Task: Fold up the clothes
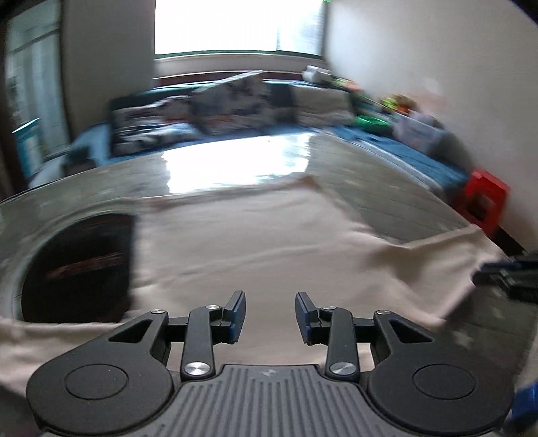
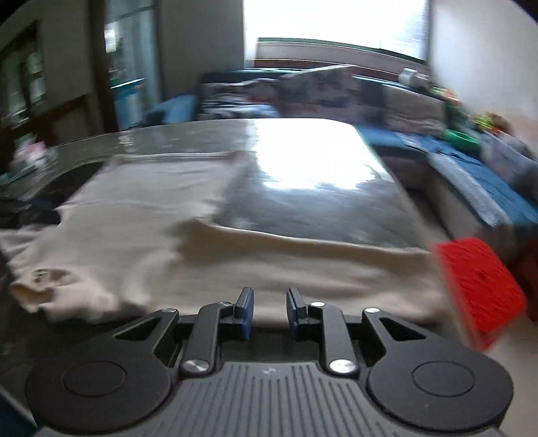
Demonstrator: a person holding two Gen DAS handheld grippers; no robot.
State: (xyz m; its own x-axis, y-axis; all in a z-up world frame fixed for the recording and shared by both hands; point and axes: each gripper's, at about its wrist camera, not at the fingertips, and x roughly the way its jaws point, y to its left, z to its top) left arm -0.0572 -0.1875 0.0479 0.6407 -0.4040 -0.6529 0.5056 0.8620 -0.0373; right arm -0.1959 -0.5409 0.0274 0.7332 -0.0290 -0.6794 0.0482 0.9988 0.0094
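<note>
Left wrist view: a cream T-shirt (image 1: 235,242) lies spread, unfolded, across the glossy bench (image 1: 370,161), the left tool (image 1: 270,314) poised above it, jaws apart and empty. The right tool (image 2: 269,311), jaws also parted and gripping nothing, hangs over a sleeve; folding looks barely begun, and motion blur leaves no writing legible.

A bright window (image 1: 235,27) throws glare across the glossy grey table (image 1: 235,161). Beyond it a blue sofa (image 2: 487,181) carries patterned cushions (image 1: 235,101) beside a plain white wall (image 1: 437,60). A red plastic stool (image 2: 481,289) stands near the table's corner.
</note>
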